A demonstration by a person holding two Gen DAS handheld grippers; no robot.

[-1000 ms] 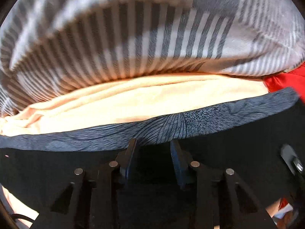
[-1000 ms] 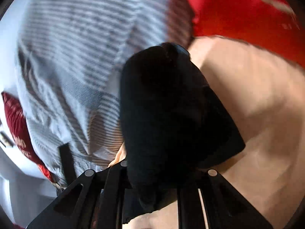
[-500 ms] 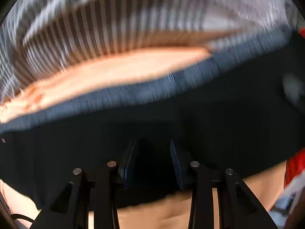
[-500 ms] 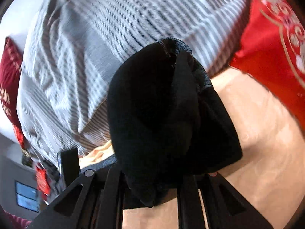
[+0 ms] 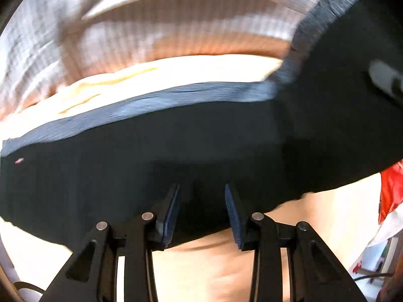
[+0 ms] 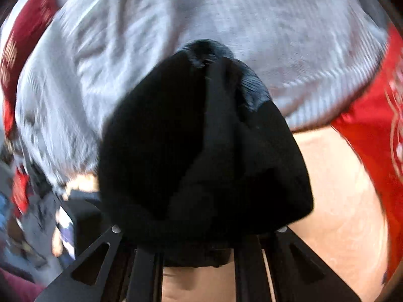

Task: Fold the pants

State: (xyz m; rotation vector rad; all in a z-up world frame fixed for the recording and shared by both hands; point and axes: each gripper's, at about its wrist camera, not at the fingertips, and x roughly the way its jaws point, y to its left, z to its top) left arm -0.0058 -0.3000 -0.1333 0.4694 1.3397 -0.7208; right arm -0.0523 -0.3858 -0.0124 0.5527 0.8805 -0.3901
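Black pants with a grey-blue waistband hang across the left wrist view, their lower edge lifted off the peach sheet. My left gripper is shut on a fold of the black cloth, which fills the gap between its blue pads. At the right the waistband climbs steeply toward the top corner. In the right wrist view a bunch of the pants drapes over my right gripper and hides its fingers. The waistband peeks out at the top of that bunch, which rides along with the gripper.
A grey-and-white striped duvet lies bunched behind the pants and fills the upper right wrist view. Red cloth lies on the peach sheet at the right, and a red pillow at the far left.
Both grippers have risen with the pants. The lower edge now hangs off the sheet and the waistband's right end has swung upward. The right view has rolled, bringing the duvet overhead.
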